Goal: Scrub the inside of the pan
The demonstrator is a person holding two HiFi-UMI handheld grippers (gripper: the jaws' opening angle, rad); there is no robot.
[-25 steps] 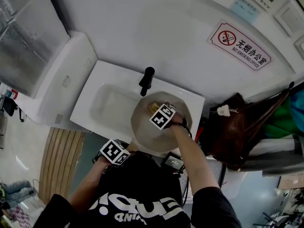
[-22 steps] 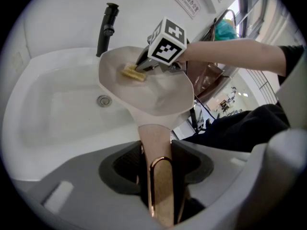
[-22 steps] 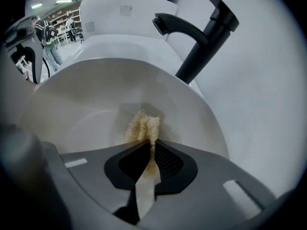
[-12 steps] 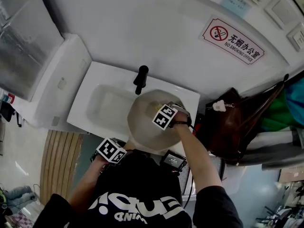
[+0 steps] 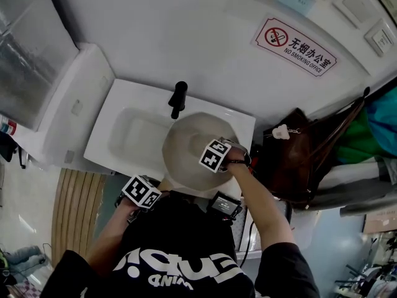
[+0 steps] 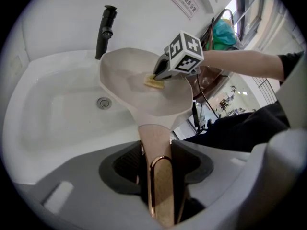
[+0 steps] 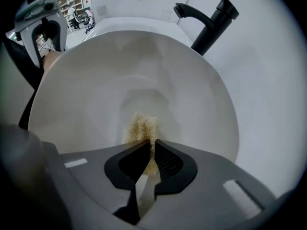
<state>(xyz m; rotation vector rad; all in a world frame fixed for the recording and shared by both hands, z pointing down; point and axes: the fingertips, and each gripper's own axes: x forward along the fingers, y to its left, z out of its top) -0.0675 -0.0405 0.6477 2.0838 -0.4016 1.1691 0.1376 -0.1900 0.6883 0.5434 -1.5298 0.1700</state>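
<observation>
A pale beige pan (image 5: 186, 148) is held tilted over the white sink (image 5: 118, 135). Its pink and copper handle (image 6: 158, 176) runs back between the jaws of my left gripper (image 6: 156, 164), which is shut on it. The left gripper's marker cube (image 5: 141, 192) shows near the person's chest. My right gripper (image 7: 151, 150) is shut on a yellow sponge (image 7: 141, 127), pressed against the pan's inner wall (image 7: 120, 75). In the left gripper view the sponge (image 6: 153, 83) lies inside the pan (image 6: 139, 99), under the right gripper's cube (image 6: 184, 51).
A black faucet (image 5: 178, 99) stands at the sink's back edge, just beyond the pan's rim. The drain (image 6: 104, 102) lies in the basin left of the pan. A brown bag (image 5: 298, 160) hangs at the right, and a white wall closes off the far side.
The right gripper with the sponge has slid a little toward the pan's right side. The left gripper keeps its hold on the handle. The head view has shifted slightly.
</observation>
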